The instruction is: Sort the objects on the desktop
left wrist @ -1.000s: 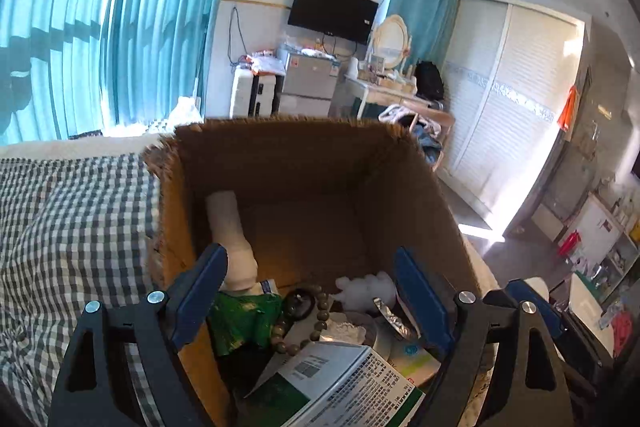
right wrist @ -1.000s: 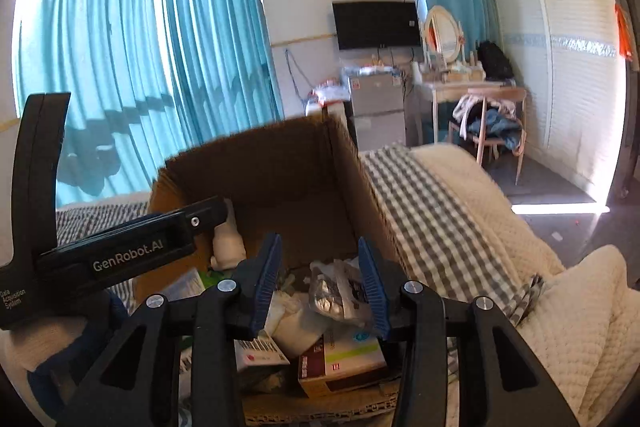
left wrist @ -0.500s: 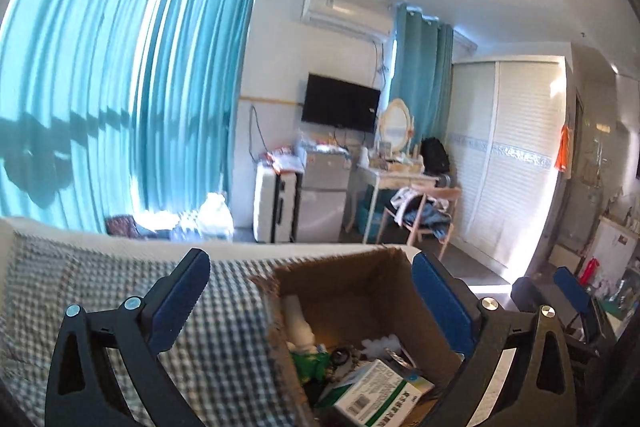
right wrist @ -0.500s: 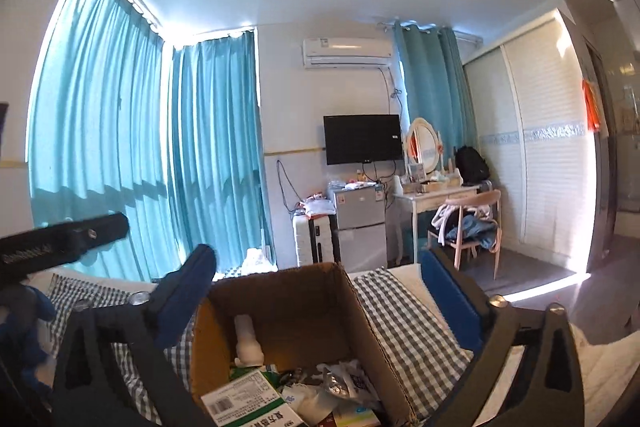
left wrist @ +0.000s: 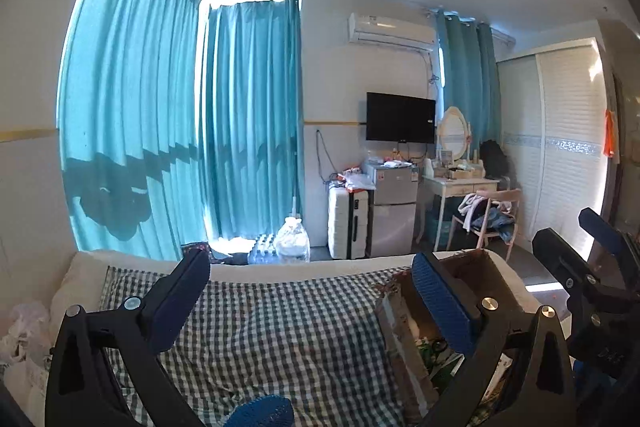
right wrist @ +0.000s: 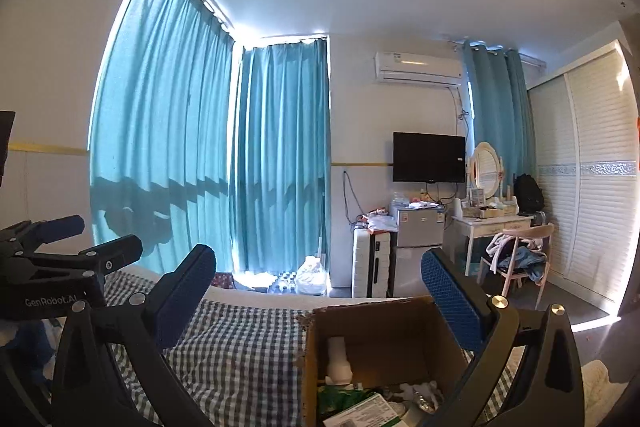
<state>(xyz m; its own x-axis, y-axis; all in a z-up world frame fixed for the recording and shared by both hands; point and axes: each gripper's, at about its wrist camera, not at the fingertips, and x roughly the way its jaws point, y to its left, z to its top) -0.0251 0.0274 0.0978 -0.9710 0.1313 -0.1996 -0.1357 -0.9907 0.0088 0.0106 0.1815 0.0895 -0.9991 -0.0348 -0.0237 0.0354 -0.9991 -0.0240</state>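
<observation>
A brown cardboard box (right wrist: 384, 331) stands open on a bed with a checked cover (right wrist: 240, 355). It holds a white bottle (right wrist: 338, 361), a green packet (right wrist: 340, 397), a white and green medicine box (right wrist: 362, 415) and other small items. My right gripper (right wrist: 316, 291) is open and empty, raised above and behind the box. My left gripper (left wrist: 310, 293) is open and empty over the checked cover (left wrist: 280, 331), left of the box (left wrist: 404, 339). Each gripper shows at the edge of the other's view.
White bedding (left wrist: 80, 279) lies at the bed's left edge. Past the bed stand teal curtains (right wrist: 208, 163), a white suitcase (right wrist: 370, 263), a small fridge (right wrist: 418, 239), a wall TV (right wrist: 428, 157), a dressing table (right wrist: 494, 223), a chair with clothes (right wrist: 516, 259) and a wardrobe (right wrist: 592, 187).
Both grippers have lifted up out of the box and tilted upward. The right gripper has opened wide. The left gripper has moved left, over the checked cover.
</observation>
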